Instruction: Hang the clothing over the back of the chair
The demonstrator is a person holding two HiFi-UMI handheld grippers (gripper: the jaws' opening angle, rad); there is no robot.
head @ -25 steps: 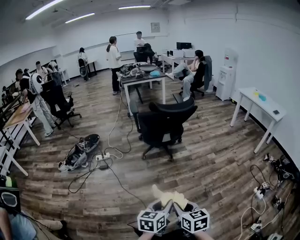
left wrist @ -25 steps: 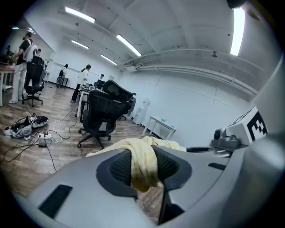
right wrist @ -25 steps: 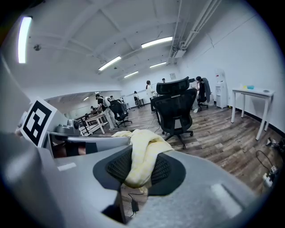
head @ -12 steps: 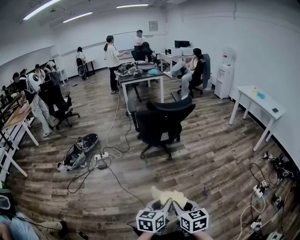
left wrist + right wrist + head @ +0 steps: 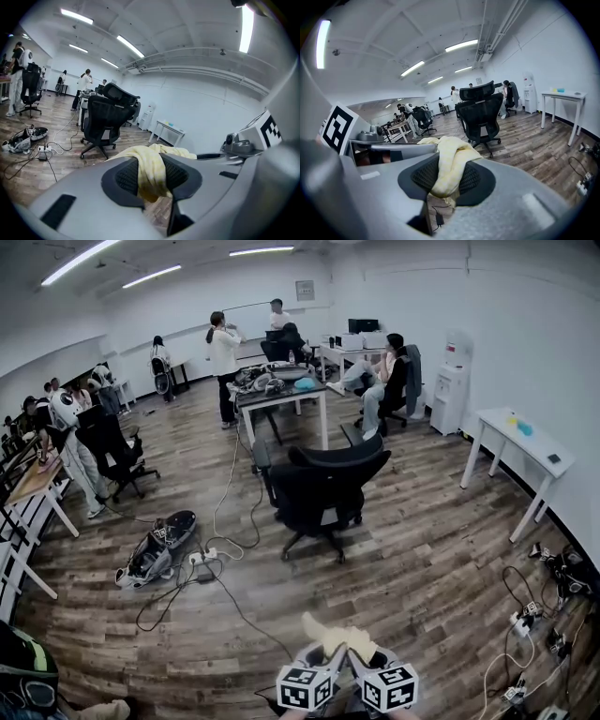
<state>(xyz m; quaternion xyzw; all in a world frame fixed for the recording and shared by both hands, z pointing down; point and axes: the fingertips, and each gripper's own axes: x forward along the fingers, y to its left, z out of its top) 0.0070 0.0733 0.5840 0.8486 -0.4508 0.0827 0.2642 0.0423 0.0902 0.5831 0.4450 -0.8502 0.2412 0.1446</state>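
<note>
Nearest, at the bottom of the head view: left gripper (image 5: 326, 652) and right gripper (image 5: 364, 652), side by side, both clamped on the soft pale-yellow cloth garment (image 5: 337, 636). Along the left gripper's own jaws: a bunched fold squeezed between black ribbed pads (image 5: 124, 176), with more fabric spilling forward and across toward the other tool. Much the same in the right gripper view: a thick roll pinched tight, with a loose tail below. Held up in the air between the two tools, well apart from the target.

Probably light, limp and in no way fragile. No stiffness to hold a shape, so apt to sag and bunch. Not slippery, judging by the weave, and well bitten by ribbed rubber. Better taken at two spread points along one edge, say the shoulders, than in a wad like this, for an open drape.

Farther off, across bare wood-plank floor (image 5: 422, 559): black mesh swivel office chair (image 5: 323, 493), upright, topped by a curved headrest (image 5: 342, 454). Beyond that, a grey desk (image 5: 281, 395) and several people (image 5: 225, 352).
</note>
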